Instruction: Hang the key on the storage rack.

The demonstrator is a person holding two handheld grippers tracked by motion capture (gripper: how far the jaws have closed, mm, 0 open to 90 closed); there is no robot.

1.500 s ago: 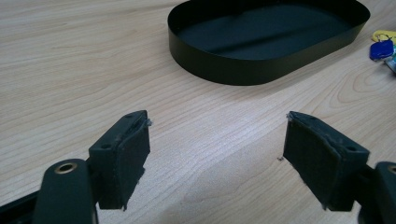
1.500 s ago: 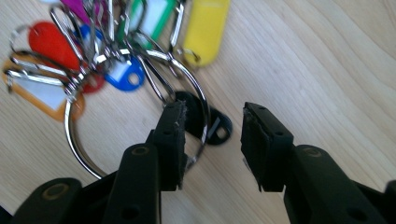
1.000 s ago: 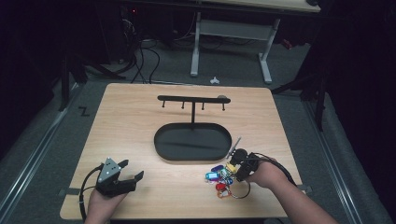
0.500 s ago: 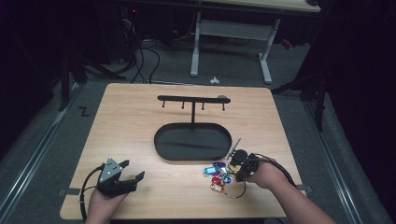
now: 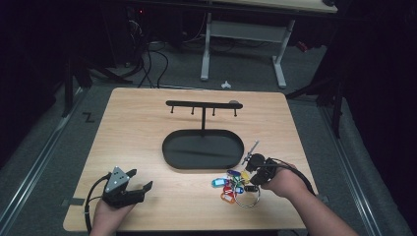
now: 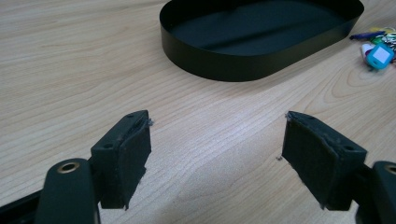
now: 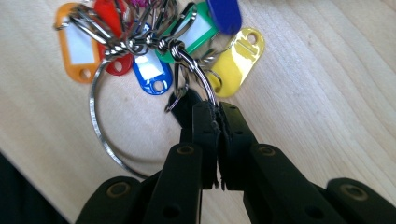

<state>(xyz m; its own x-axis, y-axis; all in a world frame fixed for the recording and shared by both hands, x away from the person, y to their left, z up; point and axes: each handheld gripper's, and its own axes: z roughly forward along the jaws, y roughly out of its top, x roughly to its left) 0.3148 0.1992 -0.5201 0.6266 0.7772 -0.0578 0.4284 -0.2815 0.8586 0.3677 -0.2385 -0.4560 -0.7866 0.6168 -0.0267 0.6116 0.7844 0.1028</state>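
Your right gripper [image 7: 217, 109] is clamped on the large steel key ring [image 7: 100, 128] of colourful plastic tags [image 7: 152, 70], their labels blank; your left gripper [image 6: 217, 149] stands apart.

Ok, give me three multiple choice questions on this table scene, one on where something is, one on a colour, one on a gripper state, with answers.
1. Where does the key ring lie?
A. inside the black tray
B. on the table in front of the tray, to the right
C. hung on the hook rack

2. What colour is the tray?
A. black
B. white
C. red

3. How do the left gripper jaws stand?
A. shut on a tag
B. shut on nothing
C. open

Answers: B, the high view shows the ring on the wood near the right gripper; A, its wall is black; C, bare table shows between the pads.
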